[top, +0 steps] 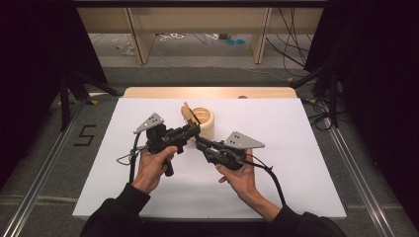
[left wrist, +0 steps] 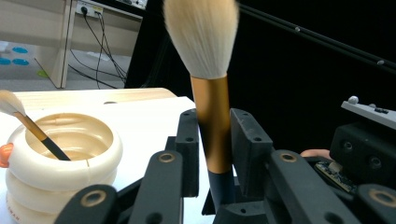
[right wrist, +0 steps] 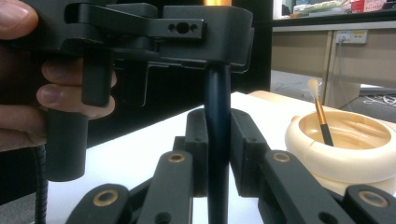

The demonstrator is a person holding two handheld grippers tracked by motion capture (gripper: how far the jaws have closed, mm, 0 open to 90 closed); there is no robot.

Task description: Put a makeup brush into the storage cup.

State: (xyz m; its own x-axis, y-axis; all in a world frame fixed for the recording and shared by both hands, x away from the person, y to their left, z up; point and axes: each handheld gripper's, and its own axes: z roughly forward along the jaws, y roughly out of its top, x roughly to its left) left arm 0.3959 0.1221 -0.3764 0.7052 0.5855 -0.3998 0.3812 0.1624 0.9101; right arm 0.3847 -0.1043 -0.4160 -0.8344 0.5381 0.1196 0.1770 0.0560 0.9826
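Observation:
A large makeup brush point(left wrist: 212, 126) with a cream bristle head, gold ferrule and dark handle point(right wrist: 217, 93) stands upright between both grippers. My left gripper point(left wrist: 214, 135) is shut on the gold ferrule. Just below it, my right gripper point(right wrist: 218, 135) is shut on the dark handle. In the high view the left gripper point(top: 193, 129) and right gripper point(top: 200, 143) meet tip to tip in front of a cream ribbed cup point(top: 206, 123). A thin brush point(left wrist: 37, 133) with a gold and black handle leans inside the cup point(left wrist: 28, 172).
The white table mat point(top: 296, 163) spreads wide to the right and left of the hands. A wooden table edge point(top: 207, 92) runs behind the cup. Black curtains and metal stands flank the table; wooden furniture legs and cables lie on the floor beyond.

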